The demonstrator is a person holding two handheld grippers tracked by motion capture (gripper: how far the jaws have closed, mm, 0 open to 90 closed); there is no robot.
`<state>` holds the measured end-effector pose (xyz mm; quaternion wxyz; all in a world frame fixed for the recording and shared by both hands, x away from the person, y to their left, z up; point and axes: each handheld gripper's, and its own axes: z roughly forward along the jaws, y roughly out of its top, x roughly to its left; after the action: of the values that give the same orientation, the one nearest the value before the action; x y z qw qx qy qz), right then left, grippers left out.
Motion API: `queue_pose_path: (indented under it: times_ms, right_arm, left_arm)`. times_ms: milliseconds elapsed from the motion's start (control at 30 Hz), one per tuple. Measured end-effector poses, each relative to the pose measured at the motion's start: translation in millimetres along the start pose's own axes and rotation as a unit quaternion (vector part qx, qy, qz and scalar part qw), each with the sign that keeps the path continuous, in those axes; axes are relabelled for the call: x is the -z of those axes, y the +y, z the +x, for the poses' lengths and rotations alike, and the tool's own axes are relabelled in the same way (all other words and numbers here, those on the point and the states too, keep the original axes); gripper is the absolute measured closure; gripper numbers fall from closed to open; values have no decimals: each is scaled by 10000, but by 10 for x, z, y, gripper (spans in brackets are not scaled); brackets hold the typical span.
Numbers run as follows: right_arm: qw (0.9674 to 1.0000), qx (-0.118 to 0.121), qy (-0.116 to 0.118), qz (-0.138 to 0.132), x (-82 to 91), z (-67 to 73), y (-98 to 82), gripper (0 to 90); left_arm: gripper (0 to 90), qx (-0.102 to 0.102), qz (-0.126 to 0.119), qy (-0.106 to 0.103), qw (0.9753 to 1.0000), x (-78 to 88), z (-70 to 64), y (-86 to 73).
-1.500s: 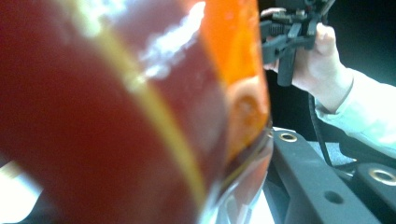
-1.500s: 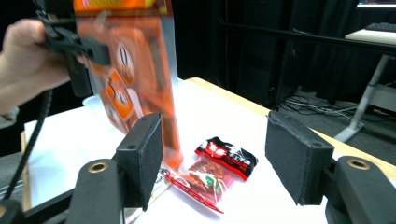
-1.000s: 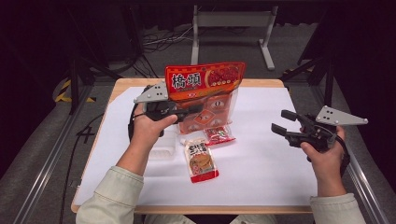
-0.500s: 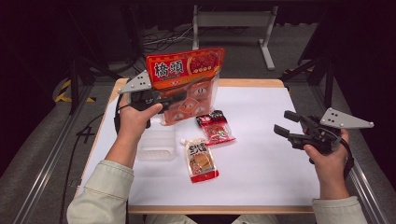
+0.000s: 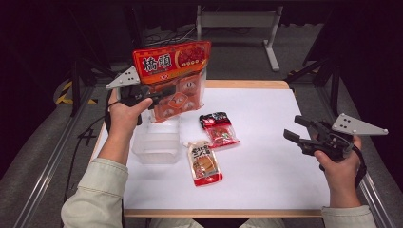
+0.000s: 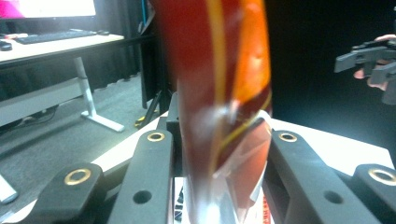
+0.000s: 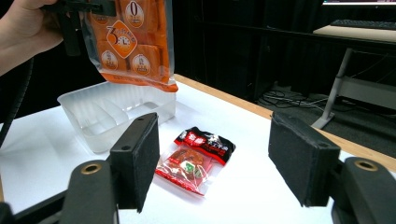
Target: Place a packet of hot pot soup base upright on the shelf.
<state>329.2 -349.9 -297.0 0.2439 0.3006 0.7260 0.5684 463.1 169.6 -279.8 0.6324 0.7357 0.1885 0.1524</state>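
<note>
My left gripper [image 5: 159, 97] is shut on a large red-and-orange snack bag [image 5: 173, 78], which hangs in the air above the table's far left. In the left gripper view the bag [image 6: 224, 107] stands pinched between the two black jaws. Just below it on the table sits a clear plastic tray [image 5: 157, 141], seen also as the tray [image 7: 116, 114] in the right gripper view. A small black-and-red packet [image 5: 218, 129] and an orange-and-white packet [image 5: 204, 162] lie flat mid-table. My right gripper [image 5: 297, 133] hovers open at the right, nothing between its pads; ahead of it lies the black-and-red packet [image 7: 196, 156].
The white tabletop [image 5: 266, 156] has a wooden edge [image 5: 247, 84] at the back. Metal rails run along both sides on the floor. A desk frame [image 5: 266, 28] stands behind the table.
My left hand has carried the big snack bag leftward and slightly up, from above mid-table to over the clear tray. The right gripper has stayed put.
</note>
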Motion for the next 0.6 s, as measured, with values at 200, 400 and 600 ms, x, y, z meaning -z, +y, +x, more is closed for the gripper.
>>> queue_pose_path:
  times_ms: [200, 400, 600]
  right_arm:
    - [10000, -22, -28, 10, 24, 2, -13, 346]
    - [10000, -25, -34, 7, 26, 6, -17, 347]
    - [10000, -69, 26, 41, 9, 7, -26, 347]
  left_arm:
    - [716, 104, -172, 177, 9996, 83, 83, -37]
    - [716, 126, -140, 281, 9994, 109, 134, -60]
    - [716, 185, -74, 547, 9983, 92, 180, -129]
